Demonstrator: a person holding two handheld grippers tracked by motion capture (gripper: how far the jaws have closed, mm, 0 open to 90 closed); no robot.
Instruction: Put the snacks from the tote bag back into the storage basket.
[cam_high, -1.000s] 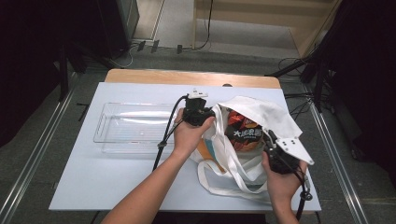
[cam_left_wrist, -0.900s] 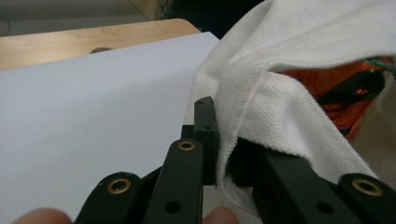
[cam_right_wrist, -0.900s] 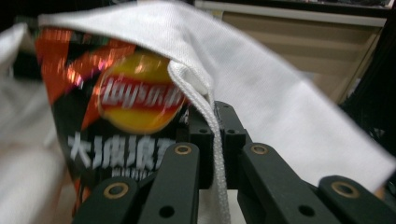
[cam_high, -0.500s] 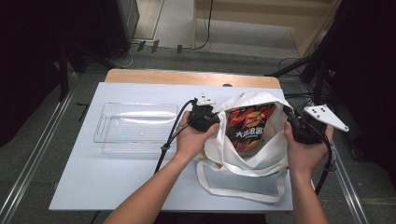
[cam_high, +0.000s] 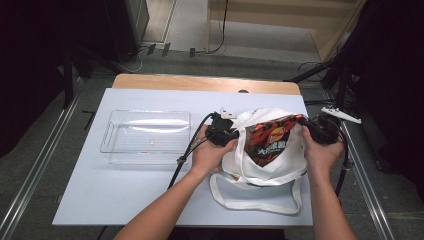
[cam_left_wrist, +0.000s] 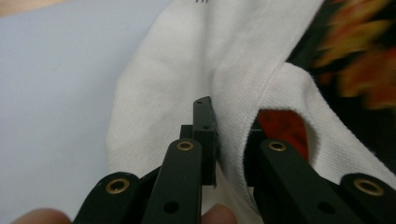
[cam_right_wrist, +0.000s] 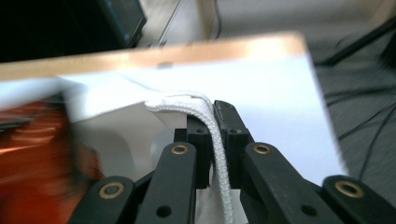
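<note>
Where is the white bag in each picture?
High view: white bag right of middle, between both hands.
Left gripper view: fills the middle and right, pinched by the fingers.
Right gripper view: its rim between the fingers.
Shared landmark: the red snack packet inside.

- table with a pale blue-white top, wooden strip along the far edge
- clear plastic tray left
- white tote bag right

left gripper: black body, black cable | right gripper: black, grey three-cornered plate on top, black cable | jaws: black links with brass-ringed pivot holes | forearms: bare, no sleeves
</note>
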